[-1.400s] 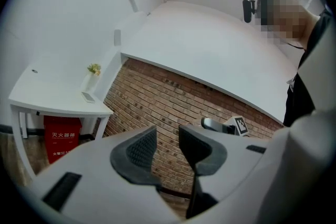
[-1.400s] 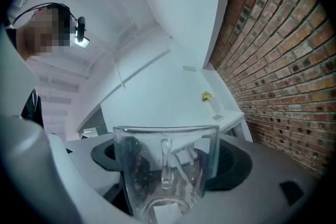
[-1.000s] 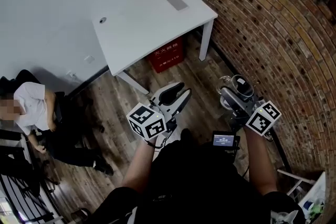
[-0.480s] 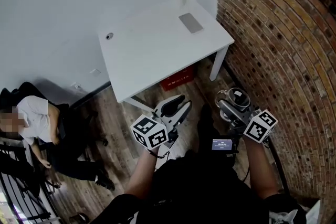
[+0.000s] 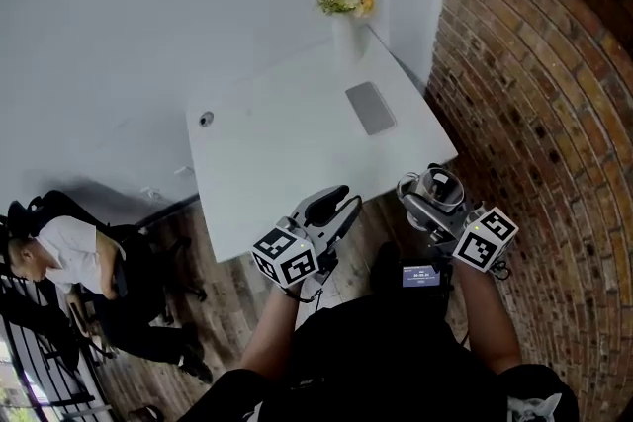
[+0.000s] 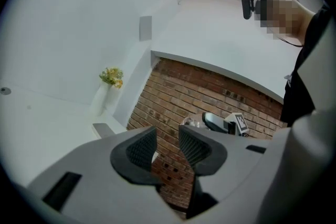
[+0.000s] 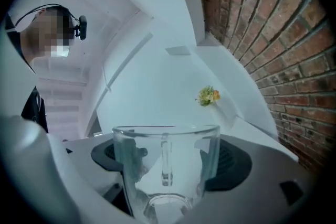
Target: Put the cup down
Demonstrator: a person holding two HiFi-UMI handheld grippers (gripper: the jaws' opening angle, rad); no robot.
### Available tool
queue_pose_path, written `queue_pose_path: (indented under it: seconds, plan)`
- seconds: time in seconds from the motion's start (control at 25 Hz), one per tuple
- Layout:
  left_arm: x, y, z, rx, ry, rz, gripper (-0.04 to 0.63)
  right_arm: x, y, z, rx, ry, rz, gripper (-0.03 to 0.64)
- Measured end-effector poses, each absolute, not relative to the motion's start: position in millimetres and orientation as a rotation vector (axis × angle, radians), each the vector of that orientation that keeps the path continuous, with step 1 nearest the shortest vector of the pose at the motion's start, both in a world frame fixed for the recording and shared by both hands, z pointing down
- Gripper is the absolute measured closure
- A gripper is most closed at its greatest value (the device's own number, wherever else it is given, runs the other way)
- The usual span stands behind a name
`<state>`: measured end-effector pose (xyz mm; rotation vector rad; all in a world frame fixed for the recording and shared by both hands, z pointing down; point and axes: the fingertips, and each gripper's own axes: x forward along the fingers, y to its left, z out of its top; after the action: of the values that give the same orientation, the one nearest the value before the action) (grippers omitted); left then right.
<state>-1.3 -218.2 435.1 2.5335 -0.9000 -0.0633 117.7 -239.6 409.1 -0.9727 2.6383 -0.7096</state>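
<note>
Gripping a clear glass cup (image 7: 167,165) upright between the clamped jaws of the right gripper (image 5: 435,197), a person stands at the near edge of a white table (image 5: 267,163). The cup is held in the air just beside the table's right-hand corner, close to a brick wall (image 5: 534,84). The left gripper (image 5: 341,201) hovers alongside, jaws slightly apart with nothing between them. Farther back on the table lie a grey pad (image 5: 371,107) and a small round object (image 5: 206,119), with a white vase of flowers (image 5: 345,10) at the far corner.
</note>
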Motion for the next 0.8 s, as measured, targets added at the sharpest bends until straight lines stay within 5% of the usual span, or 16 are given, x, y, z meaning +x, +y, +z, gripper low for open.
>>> queue_pose_path:
  seconds: [0.8]
  plan:
    - [-2, -360, 426, 2.495, -1.013, -0.084, 0.459, 103, -393, 401, -0.844, 2.691, -0.757, 0.187]
